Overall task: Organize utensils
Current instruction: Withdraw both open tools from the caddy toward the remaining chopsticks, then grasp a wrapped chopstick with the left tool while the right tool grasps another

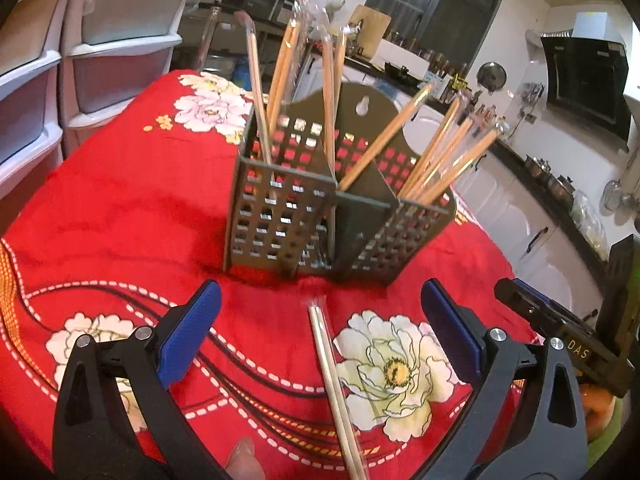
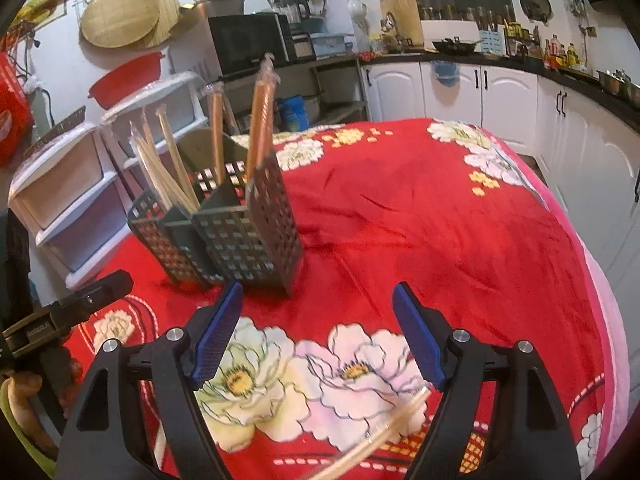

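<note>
A dark perforated utensil holder stands on the red floral tablecloth, with several wrapped wooden chopsticks upright in its compartments. It also shows in the right wrist view. A wrapped chopstick pair lies on the cloth between the fingers of my left gripper, which is open and just in front of the holder. My right gripper is open, to the right of the holder. A wrapped chopstick pair lies low between its fingers.
White plastic drawer units stand left of the table. Kitchen cabinets and a counter run behind and to the right. The right gripper's body shows at the left view's right edge. The cloth's far right part is bare.
</note>
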The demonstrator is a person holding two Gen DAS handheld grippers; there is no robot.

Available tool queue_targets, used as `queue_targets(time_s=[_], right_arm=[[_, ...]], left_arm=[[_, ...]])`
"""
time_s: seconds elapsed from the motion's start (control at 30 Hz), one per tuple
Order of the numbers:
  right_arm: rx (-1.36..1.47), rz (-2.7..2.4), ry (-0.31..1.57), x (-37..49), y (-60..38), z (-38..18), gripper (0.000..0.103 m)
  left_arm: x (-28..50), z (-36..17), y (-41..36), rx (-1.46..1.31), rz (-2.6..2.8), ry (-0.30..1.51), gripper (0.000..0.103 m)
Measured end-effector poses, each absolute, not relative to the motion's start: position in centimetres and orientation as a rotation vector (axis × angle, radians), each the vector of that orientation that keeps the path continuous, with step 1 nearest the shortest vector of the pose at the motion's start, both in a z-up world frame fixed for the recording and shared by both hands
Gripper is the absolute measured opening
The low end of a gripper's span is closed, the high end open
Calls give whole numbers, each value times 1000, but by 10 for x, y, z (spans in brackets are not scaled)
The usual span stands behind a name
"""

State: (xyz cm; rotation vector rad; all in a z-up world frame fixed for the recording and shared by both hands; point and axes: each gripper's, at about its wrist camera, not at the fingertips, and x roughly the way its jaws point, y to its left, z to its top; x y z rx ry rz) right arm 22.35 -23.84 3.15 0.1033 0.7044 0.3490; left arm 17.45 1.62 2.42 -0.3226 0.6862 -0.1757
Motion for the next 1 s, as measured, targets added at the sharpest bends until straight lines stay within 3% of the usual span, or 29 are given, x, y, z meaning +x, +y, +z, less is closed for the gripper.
queue_targets(time_s=[0.83, 1.0], right_arm=[[114, 264, 849, 202, -273, -14, 76], [137, 279, 879, 202, -277, -21, 76]], left_arm=[[189, -23, -19, -304, -215, 834, 91], [198, -34, -22, -317, -205, 878, 75]])
